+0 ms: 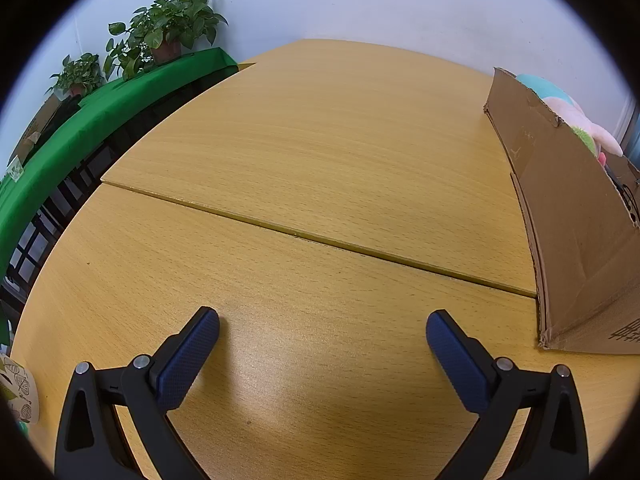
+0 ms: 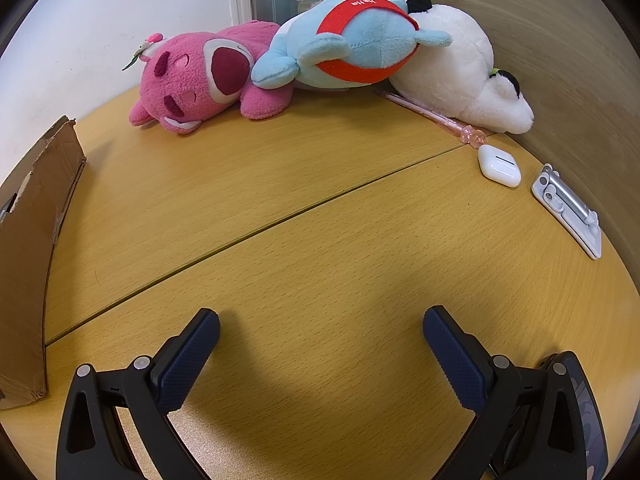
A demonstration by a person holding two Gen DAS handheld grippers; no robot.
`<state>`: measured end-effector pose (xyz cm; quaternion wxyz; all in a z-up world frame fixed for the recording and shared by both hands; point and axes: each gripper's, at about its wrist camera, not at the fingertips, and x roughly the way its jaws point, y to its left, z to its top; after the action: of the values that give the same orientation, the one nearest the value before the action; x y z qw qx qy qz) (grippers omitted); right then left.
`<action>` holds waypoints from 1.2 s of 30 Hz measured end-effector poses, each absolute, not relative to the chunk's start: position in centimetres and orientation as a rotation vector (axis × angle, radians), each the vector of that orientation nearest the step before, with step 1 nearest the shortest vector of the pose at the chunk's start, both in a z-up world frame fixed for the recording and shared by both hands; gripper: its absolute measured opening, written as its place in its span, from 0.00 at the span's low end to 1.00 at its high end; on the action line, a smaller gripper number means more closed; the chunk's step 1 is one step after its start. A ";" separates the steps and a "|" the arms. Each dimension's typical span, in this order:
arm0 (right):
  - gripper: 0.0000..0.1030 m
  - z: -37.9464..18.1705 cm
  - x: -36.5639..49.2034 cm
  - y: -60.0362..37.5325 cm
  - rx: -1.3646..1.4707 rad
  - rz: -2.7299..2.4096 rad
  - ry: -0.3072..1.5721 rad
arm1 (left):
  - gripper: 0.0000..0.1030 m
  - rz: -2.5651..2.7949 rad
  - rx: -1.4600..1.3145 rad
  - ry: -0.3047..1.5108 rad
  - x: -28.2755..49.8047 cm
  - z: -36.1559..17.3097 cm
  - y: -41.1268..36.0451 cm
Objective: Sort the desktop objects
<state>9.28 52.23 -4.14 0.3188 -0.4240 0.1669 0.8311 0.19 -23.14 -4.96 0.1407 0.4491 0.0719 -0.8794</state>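
Observation:
In the right wrist view a pink plush bear (image 2: 200,80), a light blue plush with a red band (image 2: 352,44) and a white plush (image 2: 456,68) lie at the far side of the wooden table (image 2: 280,184). A pink pen (image 2: 432,114), a white earbud case (image 2: 499,166) and a silver folding stand (image 2: 568,210) lie at the right. My right gripper (image 2: 321,320) is open and empty, low over bare table. My left gripper (image 1: 323,322) is open and empty over bare table, left of a cardboard box (image 1: 572,216).
The cardboard box also shows at the left edge of the right wrist view (image 2: 32,248). Plush toys (image 1: 576,116) poke out behind it. A green-covered shelf (image 1: 100,120) with potted plants (image 1: 168,28) stands left. A patterned cup (image 1: 18,392) sits near left. A dark object (image 2: 584,400) lies by my right finger.

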 end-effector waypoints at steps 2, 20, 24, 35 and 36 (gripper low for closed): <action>1.00 -4.2 9.3 52.2 -1.115 2.186 0.439 | 1.00 -2.540 1.297 0.207 0.2 -5.0 -23.2; 1.00 -4.3 9.2 52.0 -1.115 2.187 0.439 | 1.00 -2.543 1.296 0.206 0.2 -4.9 -23.2; 1.00 -4.3 9.3 52.0 -1.115 2.186 0.439 | 1.00 -2.543 1.296 0.206 0.2 -4.9 -23.3; 1.00 -4.3 9.2 52.0 -1.115 2.187 0.440 | 1.00 -2.545 1.296 0.204 0.2 -4.9 -23.3; 1.00 -4.3 9.2 52.0 -1.115 2.187 0.439 | 1.00 -2.545 1.296 0.204 0.2 -4.9 -23.3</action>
<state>9.24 51.99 -4.32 0.3182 -0.4239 0.1671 0.8314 0.24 -23.30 -4.91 0.1388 0.4484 0.0706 -0.8802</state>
